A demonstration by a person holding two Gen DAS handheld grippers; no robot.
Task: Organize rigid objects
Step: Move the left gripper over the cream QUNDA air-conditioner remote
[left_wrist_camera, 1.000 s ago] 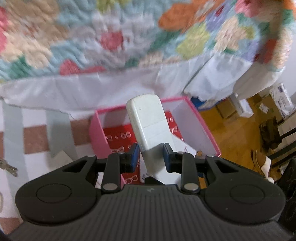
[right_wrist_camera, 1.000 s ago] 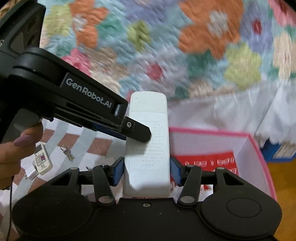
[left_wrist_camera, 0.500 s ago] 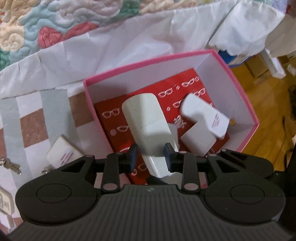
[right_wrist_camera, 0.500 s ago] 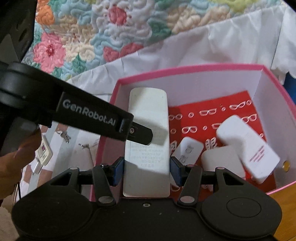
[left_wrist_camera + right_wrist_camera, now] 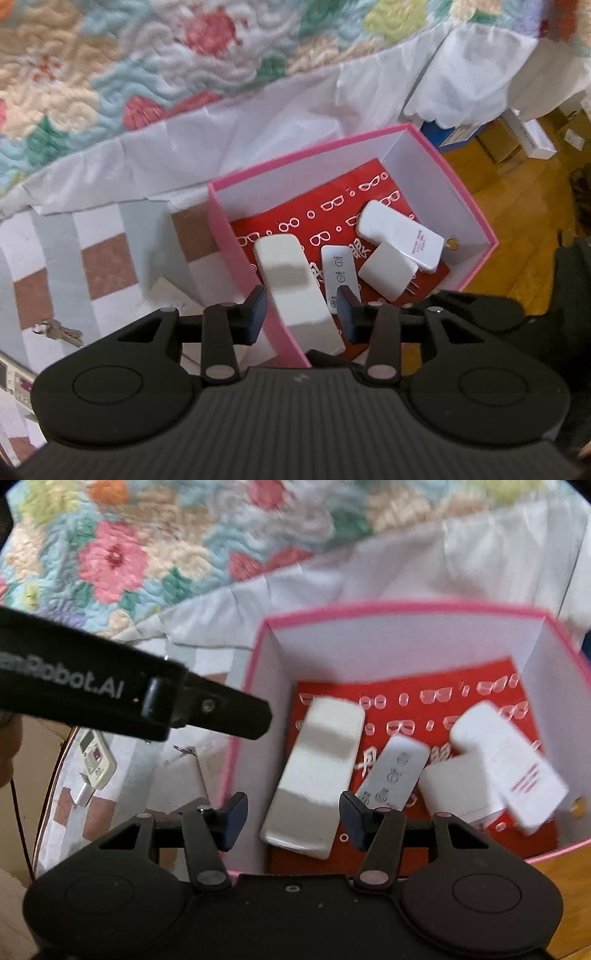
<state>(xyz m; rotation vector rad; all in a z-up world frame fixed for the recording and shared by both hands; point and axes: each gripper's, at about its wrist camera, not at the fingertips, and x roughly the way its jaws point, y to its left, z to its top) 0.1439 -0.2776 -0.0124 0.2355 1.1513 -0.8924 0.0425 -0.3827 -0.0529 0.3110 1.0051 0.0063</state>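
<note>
The left claw (image 5: pixel 301 314) is opening, and its blue pads stand just off the sides of the long white remote (image 5: pixel 295 291). The remote lies tilted inside the pink box (image 5: pixel 476 218), with its near end by the box's left wall. The right claw (image 5: pixel 291 821) is open too, with gaps on both sides of the same remote (image 5: pixel 317 771). So nothing grips the remote. In the box, on the red sheet with little glasses (image 5: pixel 413 692), there are also a small grey remote (image 5: pixel 395 771) and two white plug blocks (image 5: pixel 506 764). The box sits beside a flowery quilt (image 5: pixel 147 70). Outside the box lie some keys (image 5: pixel 59 330) on a checked cloth (image 5: pixel 107 266).
</note>
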